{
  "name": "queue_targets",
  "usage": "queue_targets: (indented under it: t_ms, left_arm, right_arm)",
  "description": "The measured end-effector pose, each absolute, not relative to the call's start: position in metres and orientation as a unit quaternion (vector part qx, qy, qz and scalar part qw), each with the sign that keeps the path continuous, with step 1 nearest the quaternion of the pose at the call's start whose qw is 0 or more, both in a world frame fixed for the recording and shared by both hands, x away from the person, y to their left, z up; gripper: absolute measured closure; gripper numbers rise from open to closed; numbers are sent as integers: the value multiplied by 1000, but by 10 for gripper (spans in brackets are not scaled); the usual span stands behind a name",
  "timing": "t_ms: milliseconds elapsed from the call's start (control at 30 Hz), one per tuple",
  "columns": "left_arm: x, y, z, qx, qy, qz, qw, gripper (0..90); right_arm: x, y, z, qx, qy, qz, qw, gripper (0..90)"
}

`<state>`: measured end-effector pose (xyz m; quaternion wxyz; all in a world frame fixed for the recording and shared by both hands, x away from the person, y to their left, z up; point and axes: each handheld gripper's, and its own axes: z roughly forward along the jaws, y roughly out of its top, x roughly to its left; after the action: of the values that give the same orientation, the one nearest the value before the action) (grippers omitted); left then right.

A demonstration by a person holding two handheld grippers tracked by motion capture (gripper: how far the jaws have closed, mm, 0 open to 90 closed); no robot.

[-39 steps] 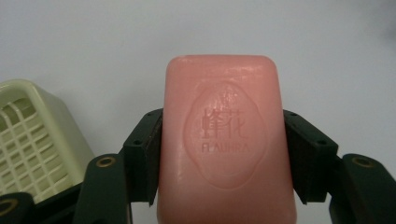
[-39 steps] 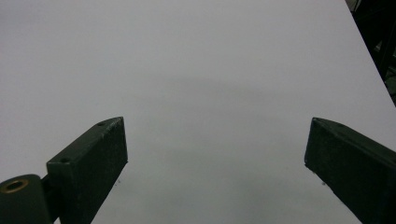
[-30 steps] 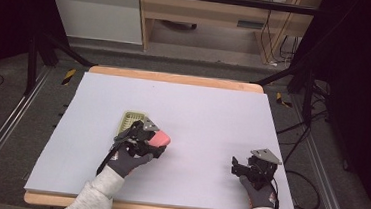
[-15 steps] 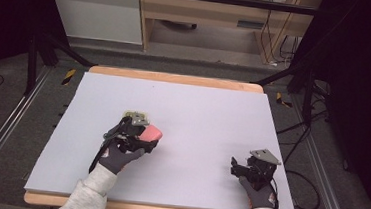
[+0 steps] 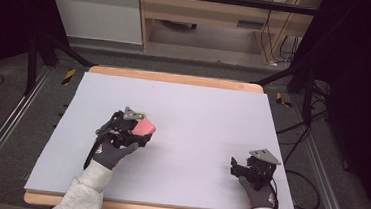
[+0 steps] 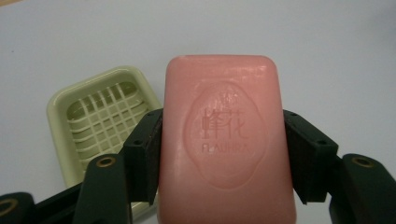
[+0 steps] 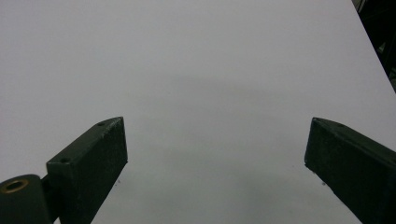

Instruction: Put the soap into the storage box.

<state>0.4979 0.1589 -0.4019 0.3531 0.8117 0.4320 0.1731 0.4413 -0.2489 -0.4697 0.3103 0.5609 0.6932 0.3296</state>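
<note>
High view: the left gripper [image 5: 139, 131] is over the left half of the worktop [image 5: 198, 110], roughly midway between the far and near edges, held by a gloved hand [image 5: 112, 151] that comes in from the near edge. Its fingers grip a pink soap bar [image 5: 145, 127], which projects from the gripper toward the right edge. A sliver of the pale green soap dish [image 5: 141, 115] shows just beyond the gripper, toward the far edge. The right gripper [image 5: 236, 167] is near the near right corner, well apart from the soap, with its fingers aimed toward the left edge.

Left gripper view: the soap bar [image 6: 226, 140] is clamped by its two long sides between the black fingers [image 6: 149, 149], one on each side. Its long axis runs along the fingers, pointing away from the camera, and its broad stamped face is turned up toward the lens. The soap dish [image 6: 100, 121] lies on the worktop [image 6: 327, 56] beyond and to the left of the bar, partly hidden by the left finger; its slotted grid faces up. Whether the bar touches the dish cannot be told.

Right gripper view: the two fingers [image 7: 88, 163] of the right gripper [image 7: 217, 161] stand wide apart with nothing between them, over the bare worktop [image 7: 196, 70].
</note>
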Motion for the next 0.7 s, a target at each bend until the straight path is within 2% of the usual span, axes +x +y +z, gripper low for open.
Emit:
queue_targets:
  t_ms: [700]
  left_arm:
    - [516,186,-404,790,471,187,346,375]
  right_arm:
    - [442,-248,-470,562,693,329,310,61]
